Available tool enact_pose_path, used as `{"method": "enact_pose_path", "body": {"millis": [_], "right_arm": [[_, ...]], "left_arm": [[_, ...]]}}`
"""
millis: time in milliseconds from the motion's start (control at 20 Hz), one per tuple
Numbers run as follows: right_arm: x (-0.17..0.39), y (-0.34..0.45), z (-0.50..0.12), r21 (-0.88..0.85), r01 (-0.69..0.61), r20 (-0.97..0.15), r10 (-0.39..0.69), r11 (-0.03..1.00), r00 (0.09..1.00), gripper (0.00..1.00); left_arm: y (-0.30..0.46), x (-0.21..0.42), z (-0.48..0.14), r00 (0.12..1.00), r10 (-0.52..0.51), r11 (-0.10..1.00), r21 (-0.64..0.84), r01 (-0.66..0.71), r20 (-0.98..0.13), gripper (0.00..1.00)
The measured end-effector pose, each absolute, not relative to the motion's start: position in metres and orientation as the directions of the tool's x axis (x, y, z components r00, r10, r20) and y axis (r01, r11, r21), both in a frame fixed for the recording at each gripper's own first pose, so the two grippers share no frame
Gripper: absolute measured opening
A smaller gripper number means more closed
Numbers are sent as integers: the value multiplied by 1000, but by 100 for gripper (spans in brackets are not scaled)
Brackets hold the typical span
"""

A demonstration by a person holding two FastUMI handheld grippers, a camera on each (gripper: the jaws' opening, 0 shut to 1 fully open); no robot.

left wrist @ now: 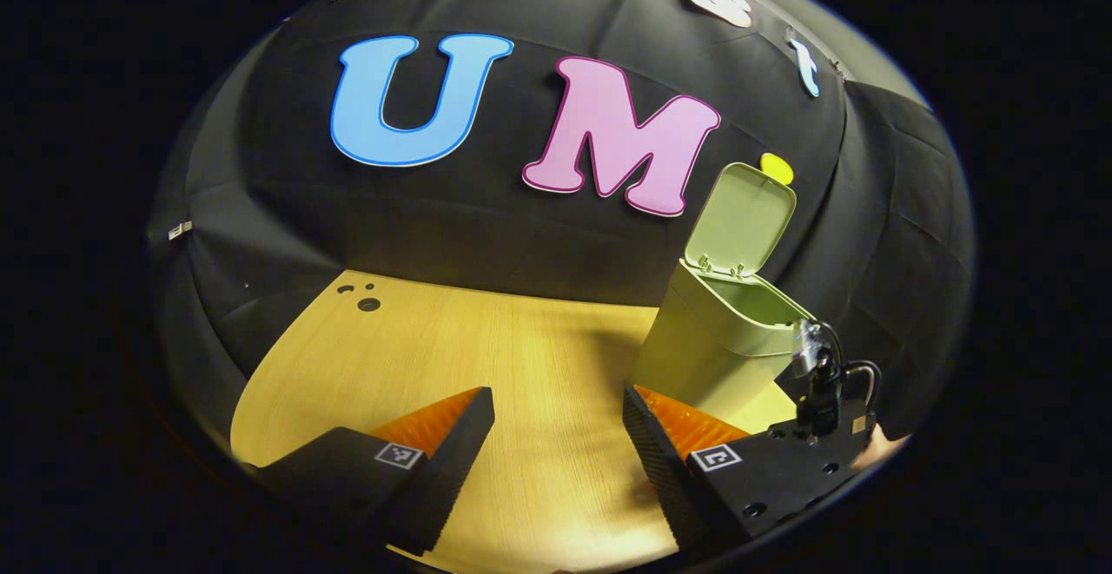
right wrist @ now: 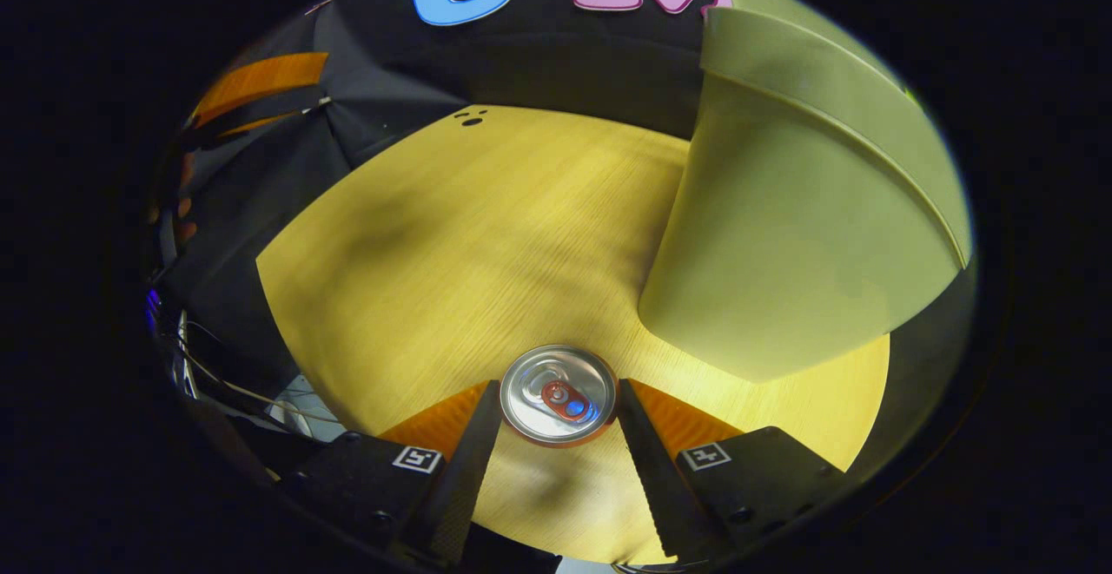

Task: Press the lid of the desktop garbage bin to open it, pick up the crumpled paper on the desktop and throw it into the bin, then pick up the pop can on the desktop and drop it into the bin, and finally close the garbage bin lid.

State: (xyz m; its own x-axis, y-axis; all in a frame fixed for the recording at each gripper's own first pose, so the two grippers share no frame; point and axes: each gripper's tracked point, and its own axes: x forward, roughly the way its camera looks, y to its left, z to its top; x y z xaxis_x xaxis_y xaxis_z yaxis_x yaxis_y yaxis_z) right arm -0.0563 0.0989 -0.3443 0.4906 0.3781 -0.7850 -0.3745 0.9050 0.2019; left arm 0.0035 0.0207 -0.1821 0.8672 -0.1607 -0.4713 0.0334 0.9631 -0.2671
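In the right gripper view, the right gripper [right wrist: 559, 409] sits low at the bottom centre of the frame with the can [right wrist: 559, 395] between its two fingers. We look down on the can's silver top and pull tab. Both inner faces lie right against the can's sides, so the claw looks clenched on it. Wooden table [right wrist: 486, 235] spreads out above the can. The bin [right wrist: 782, 235] looms large at the right of the frame, just beyond the can, its pale green wall close to the right finger but apart from it.

In the left gripper view, the left gripper [left wrist: 559, 409] is at the bottom of the frame, fingers spread wide with bare table [left wrist: 521, 357] between them: released, holding nothing. The bin [left wrist: 721, 339] stands at the right of centre, just past the right-hand finger, its lid [left wrist: 743, 218] swung up and standing nearly upright against the black wall, the mouth open. At the lower right edge, beside the bin, part of a black device with a cable [left wrist: 825, 383] shows, and a bit of a hand [left wrist: 882, 448] behind it. A few small dark holes [left wrist: 365, 296] mark the table's far left corner.
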Motion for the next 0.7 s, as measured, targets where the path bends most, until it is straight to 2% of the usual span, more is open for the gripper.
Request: {"method": "enact_pose_path", "body": {"millis": [700], "right_arm": [[-23, 61, -162, 248, -300, -593, 389, 921, 705, 83]], "left_arm": [[9, 12, -193, 861, -205, 949, -310, 59, -464, 96]]}}
